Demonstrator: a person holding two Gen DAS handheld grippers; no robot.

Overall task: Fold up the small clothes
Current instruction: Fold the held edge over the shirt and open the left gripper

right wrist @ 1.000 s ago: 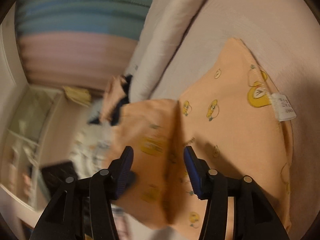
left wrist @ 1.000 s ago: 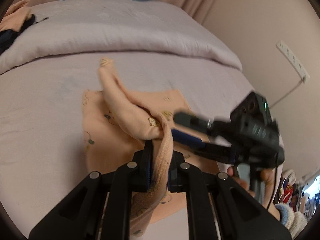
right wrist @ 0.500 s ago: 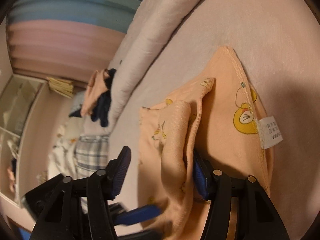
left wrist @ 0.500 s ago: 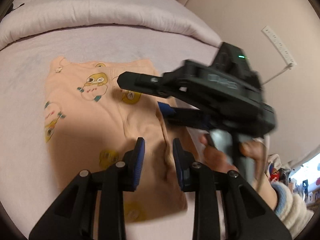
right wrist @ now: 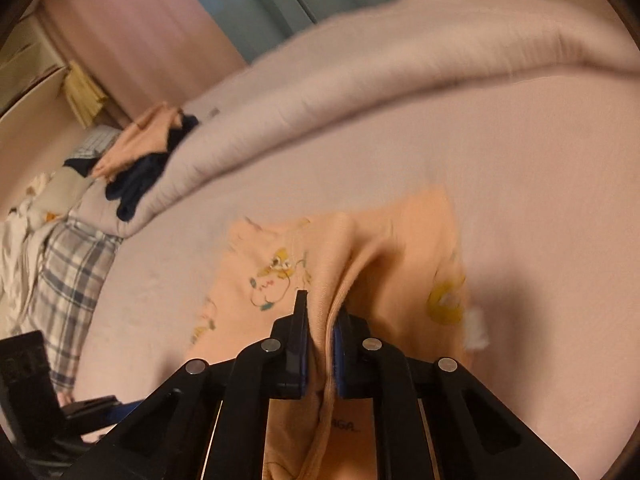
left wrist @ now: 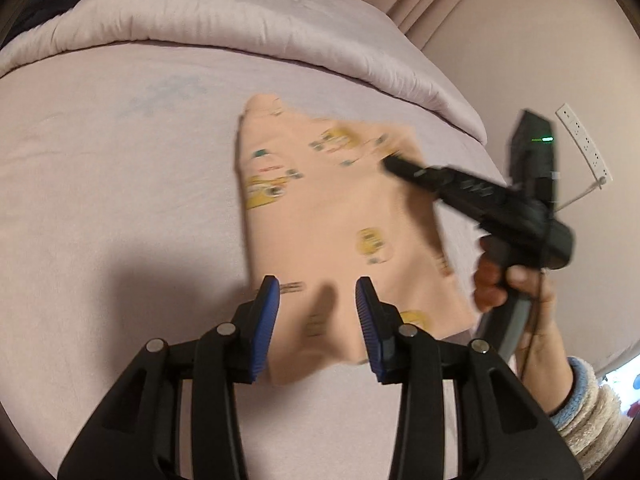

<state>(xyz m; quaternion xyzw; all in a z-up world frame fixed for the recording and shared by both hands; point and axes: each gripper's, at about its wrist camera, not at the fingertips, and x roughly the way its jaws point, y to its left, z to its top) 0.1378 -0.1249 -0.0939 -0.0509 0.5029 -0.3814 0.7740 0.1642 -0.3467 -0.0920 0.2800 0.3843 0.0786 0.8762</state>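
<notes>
A peach small garment (left wrist: 336, 224) with yellow cartoon prints lies folded on the pale pink bed sheet (left wrist: 120, 184). My left gripper (left wrist: 318, 320) hovers over its near edge, its jaws opening; the blue pads (left wrist: 268, 316) stand apart and press on nothing. In the right wrist view the right gripper (right wrist: 320, 320) has its jaws closing, pinched on a raised fold of the garment (right wrist: 260, 280). The left wrist view shows the right gripper (left wrist: 390, 164), held in a hand (left wrist: 508, 280), over the garment's far right corner, blurred.
A rolled pale duvet (left wrist: 248, 28) runs along the far side of the bed. Beyond it lies a heap of peach and navy clothes (right wrist: 148, 156) and a plaid cloth (right wrist: 72, 272). A white power strip (left wrist: 584, 144) hangs on the right wall.
The left gripper let go of the garment's band, opened and drew back over the near edge. The garment dropped flat. The right gripper rolled and shut on a fold it had straddled.
</notes>
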